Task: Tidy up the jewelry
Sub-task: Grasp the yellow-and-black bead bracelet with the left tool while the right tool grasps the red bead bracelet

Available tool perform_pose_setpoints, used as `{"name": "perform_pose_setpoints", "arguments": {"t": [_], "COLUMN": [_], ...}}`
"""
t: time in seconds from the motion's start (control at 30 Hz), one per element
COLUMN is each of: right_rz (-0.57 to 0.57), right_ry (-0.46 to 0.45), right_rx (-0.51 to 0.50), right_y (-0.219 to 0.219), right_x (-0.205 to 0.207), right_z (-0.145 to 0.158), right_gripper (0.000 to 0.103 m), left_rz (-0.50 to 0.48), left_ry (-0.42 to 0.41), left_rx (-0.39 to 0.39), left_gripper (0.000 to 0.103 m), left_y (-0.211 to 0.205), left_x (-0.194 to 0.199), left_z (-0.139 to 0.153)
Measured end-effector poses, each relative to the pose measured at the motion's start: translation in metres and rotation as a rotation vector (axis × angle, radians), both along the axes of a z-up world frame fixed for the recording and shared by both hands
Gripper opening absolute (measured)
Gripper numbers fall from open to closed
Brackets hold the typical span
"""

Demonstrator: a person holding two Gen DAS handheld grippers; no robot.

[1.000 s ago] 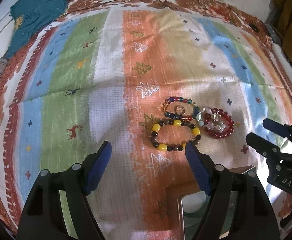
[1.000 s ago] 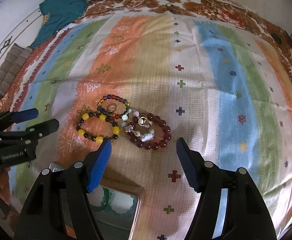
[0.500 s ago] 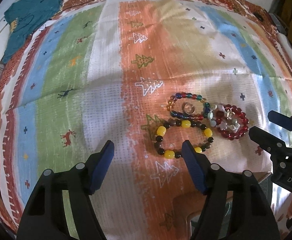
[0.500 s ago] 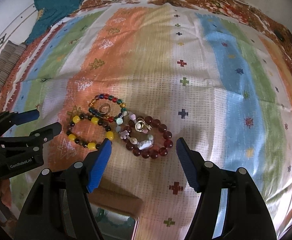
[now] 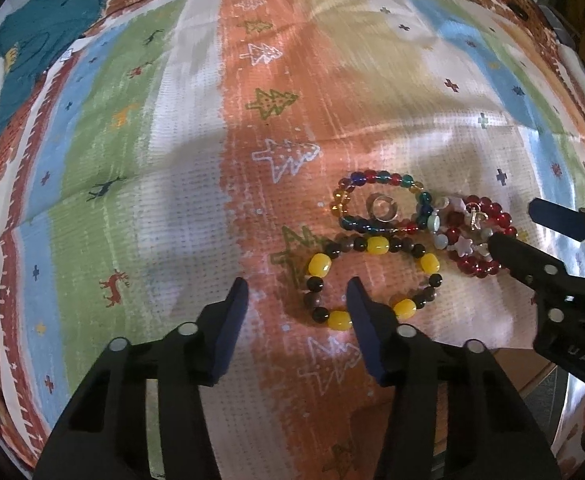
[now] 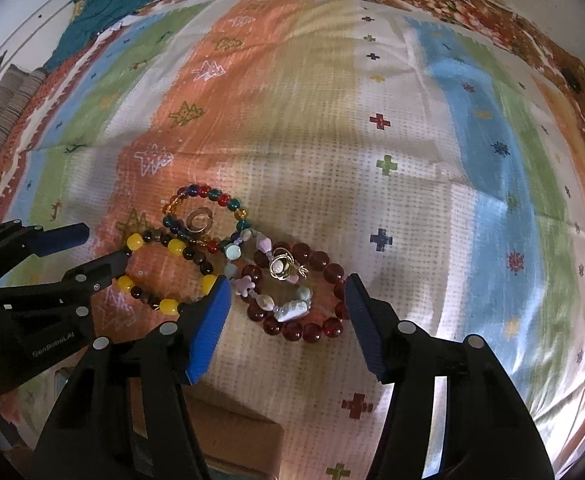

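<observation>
Striped cloth [image 5: 140,168] under three touching bracelets [image 6: 292,292]; teal garment [image 5: 40,40] far off. Left gripper [image 5: 296,300] closing beside yellow beads [image 5: 372,280], right gripper [image 6: 288,300] closing astride red beads, neither pinching.

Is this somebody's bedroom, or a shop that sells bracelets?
Probably a room at home, maybe a bed. A soft striped cloth with little trees and deer is spread out, a teal garment lies crumpled at its far corner, and loose bead bracelets sit on the cloth, not on any shop display.
</observation>
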State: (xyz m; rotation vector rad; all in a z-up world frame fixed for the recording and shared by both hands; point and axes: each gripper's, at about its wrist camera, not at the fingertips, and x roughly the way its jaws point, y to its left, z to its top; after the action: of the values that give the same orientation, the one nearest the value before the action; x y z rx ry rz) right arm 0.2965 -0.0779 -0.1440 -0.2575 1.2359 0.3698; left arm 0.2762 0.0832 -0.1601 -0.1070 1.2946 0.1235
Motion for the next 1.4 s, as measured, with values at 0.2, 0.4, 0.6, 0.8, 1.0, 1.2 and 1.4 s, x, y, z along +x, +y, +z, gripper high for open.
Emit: {"name": "perform_pose_setpoints", "arguments": {"t": [0.2,0.4,0.6,0.8,1.0,1.2,1.4], "right_rz": [-0.003,0.001,0.011,0.024,0.014,0.016,0.021], "right_ry": [0.018,0.033,0.048,0.044,0.042,0.040,0.027], "right_rx": [-0.009,-0.014,-0.024,-0.026,-0.022,-0.009,0.007], "right_y": [0.003,0.005,0.007,0.009,0.006,0.005,0.006], "right_x": [0.007,0.012,0.015,0.015,0.018,0.016,0.011], "right_z": [-0.009,-0.016,-0.026,-0.027,-0.028,-0.025,-0.015], "right_gripper": [0.047,0.037,0.027,0.020,0.005,0.003,0.003], "left_rz": [-0.009,-0.017,-0.030,-0.048,-0.045,-0.041,-0.038], "left_ry": [0.010,0.031,0.032,0.035,0.033,0.027,0.006], "left_rx": [-0.004,-0.003,-0.017,-0.011,-0.011,-0.017,-0.030], "left_gripper": [0.043,0.031,0.019,0.010,0.009,0.009,0.009], "left_y": [-0.002,-0.002,-0.001,-0.007,-0.008,-0.009,-0.009], "left_x": [0.007,0.012,0.017,0.016,0.017,0.013,0.011], "left_z": [-0.005,-0.014,-0.016,-0.016,-0.015,-0.012,-0.003]}}
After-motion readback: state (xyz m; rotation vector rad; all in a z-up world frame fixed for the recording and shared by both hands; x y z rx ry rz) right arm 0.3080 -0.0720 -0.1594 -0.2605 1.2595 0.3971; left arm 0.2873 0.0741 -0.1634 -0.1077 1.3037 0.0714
